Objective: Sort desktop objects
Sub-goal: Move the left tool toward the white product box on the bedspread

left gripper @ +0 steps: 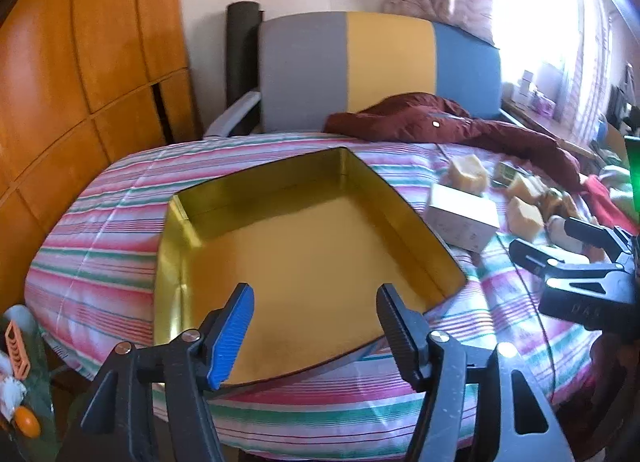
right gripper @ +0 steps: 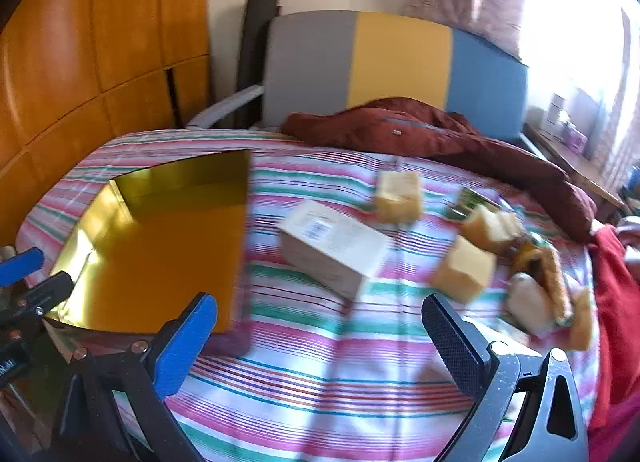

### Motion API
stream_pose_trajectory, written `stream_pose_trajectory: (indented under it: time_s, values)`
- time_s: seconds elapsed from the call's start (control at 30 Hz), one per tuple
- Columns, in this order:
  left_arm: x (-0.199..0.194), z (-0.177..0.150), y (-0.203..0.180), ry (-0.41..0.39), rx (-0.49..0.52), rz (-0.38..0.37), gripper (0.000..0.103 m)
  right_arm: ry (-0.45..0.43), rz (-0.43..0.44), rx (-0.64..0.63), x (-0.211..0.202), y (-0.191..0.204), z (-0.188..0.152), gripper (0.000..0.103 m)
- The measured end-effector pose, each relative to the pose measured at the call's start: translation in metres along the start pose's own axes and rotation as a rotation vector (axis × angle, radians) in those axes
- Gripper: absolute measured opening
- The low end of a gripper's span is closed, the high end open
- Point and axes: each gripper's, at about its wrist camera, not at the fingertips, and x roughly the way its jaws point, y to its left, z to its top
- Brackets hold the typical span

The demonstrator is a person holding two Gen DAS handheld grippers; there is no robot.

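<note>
A gold metal tray point(left gripper: 176, 246) lies empty on the striped bedcover; it also shows in the right wrist view point(right gripper: 96, 213). My left gripper point(left gripper: 316, 322) is open and empty above the tray's near edge. My right gripper point(right gripper: 320, 342) is open and empty above the bedcover, just right of the tray. Ahead of it lie a white carton point(right gripper: 334, 248) and several yellow blocks, the nearest one point(right gripper: 464, 268) close to the right finger. In the left wrist view the carton point(left gripper: 464, 217) and a yellow block point(left gripper: 468, 173) lie right of the tray. The right gripper point(left gripper: 560, 246) appears there at the right edge.
A dark red jacket point(right gripper: 420, 129) lies along the far side of the bed. A small heap of packets and a pale pouch point(right gripper: 532, 298) sits at the right. A red cloth point(right gripper: 616, 302) is at the right edge. A grey, yellow and blue headboard point(left gripper: 384, 69) stands behind.
</note>
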Motion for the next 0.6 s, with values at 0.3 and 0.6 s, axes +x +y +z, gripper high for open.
stream_pose_trajectory:
  time_s: [0.3, 0.6]
  values:
    - [0.008, 0.010, -0.034, 0.039, 0.036, -0.145, 0.078, 0.038, -0.095, 0.072, -0.009, -0.075, -0.016, 0.103]
    - [0.022, 0.028, -0.071, 0.163, 0.003, -0.395, 0.078, 0.092, -0.132, 0.107, -0.023, -0.139, -0.031, 0.103]
